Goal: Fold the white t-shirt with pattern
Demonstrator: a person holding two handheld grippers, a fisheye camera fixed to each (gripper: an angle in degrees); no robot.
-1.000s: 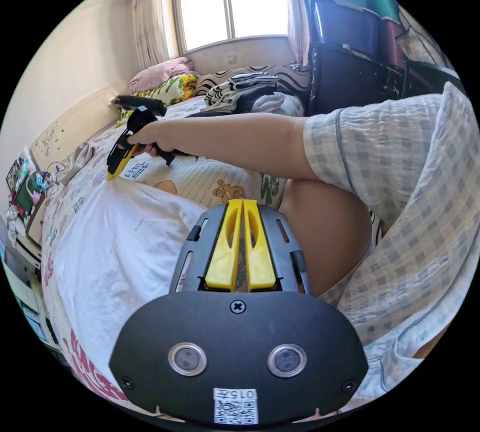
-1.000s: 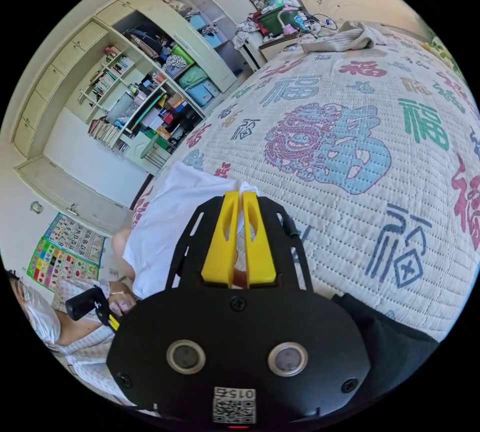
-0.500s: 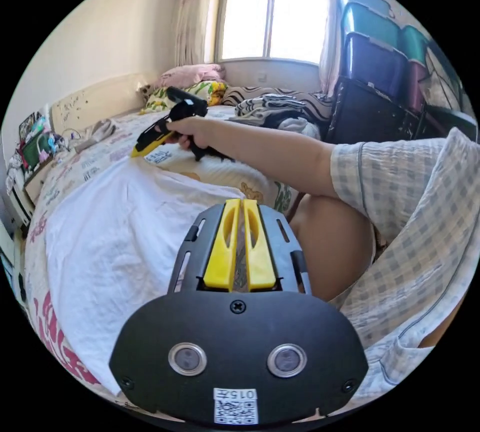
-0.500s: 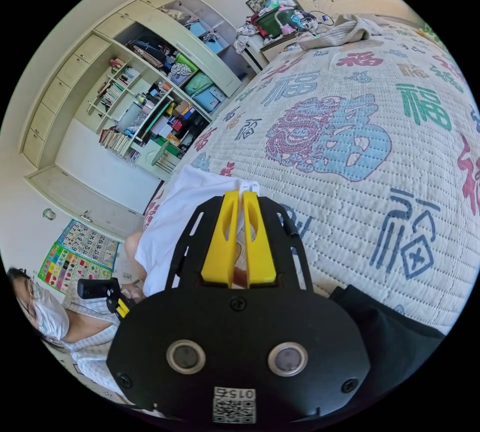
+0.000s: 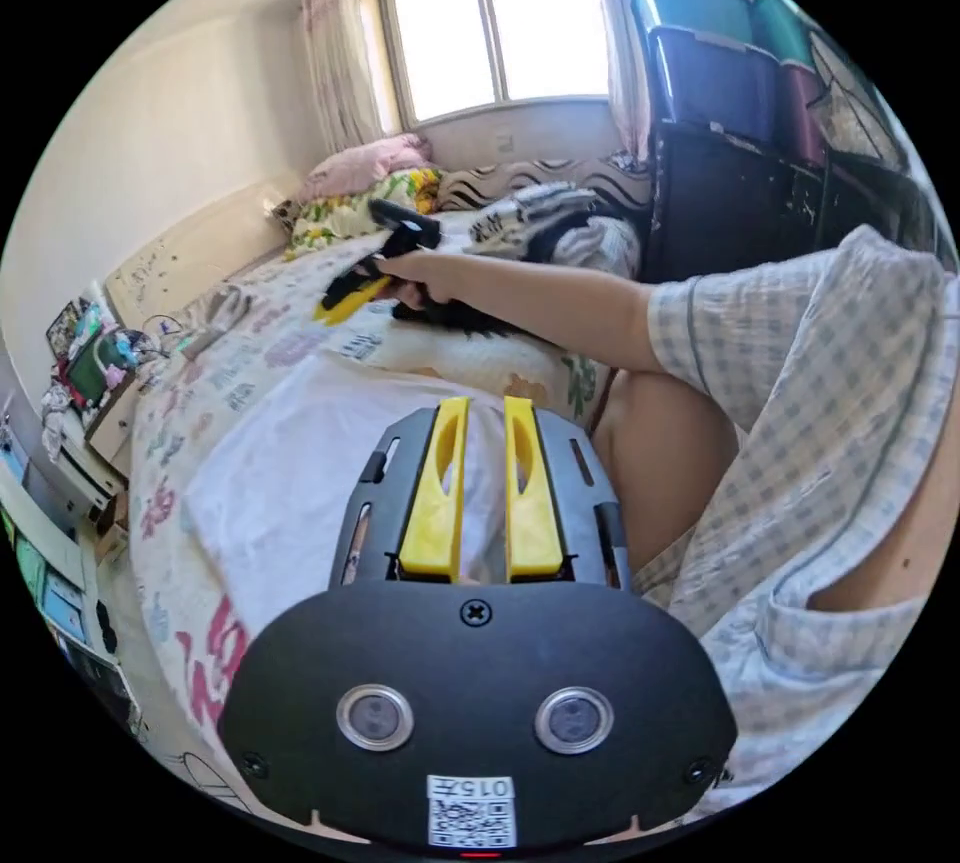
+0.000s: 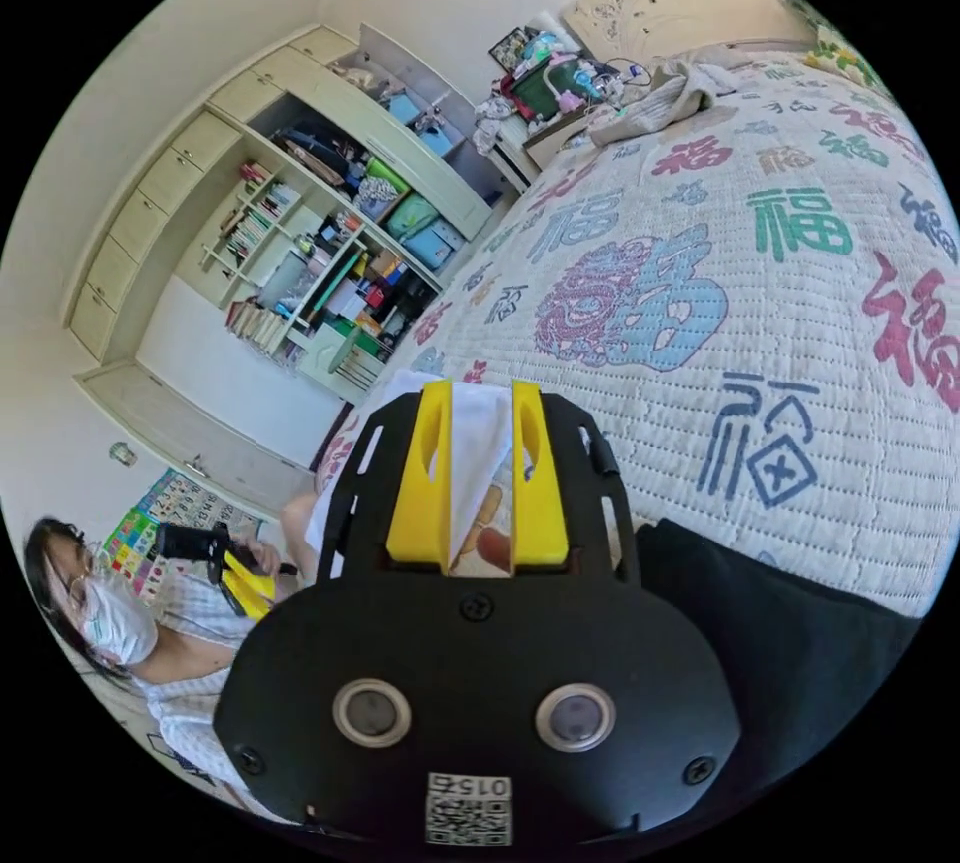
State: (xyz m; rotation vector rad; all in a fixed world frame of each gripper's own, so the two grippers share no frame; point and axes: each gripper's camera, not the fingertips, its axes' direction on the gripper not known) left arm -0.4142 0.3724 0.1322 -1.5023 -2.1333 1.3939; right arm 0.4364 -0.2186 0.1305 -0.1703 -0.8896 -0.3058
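Left gripper view: your left claw is released above the white cotton t-shirt, which lies flat on the quilted patterned bed cover. Your right claw is also released, jaws apart over the shirt's edge.

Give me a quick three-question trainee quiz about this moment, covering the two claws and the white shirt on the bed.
1. True or false: the left claw has its jaws parted.
2. What does the white t-shirt lie on: (a) the floor, (b) the quilted bedspread, (c) a chair?
3. Fill in: in the left gripper view, the right claw is held over the ____.

Key
1. True; a gap shows between the yellow jaws, with white cloth behind them.
2. b; the bedspread is printed with coloured characters.
3. Bed, on the window side of the shirt; in its own view the right claw has its jaws apart too.
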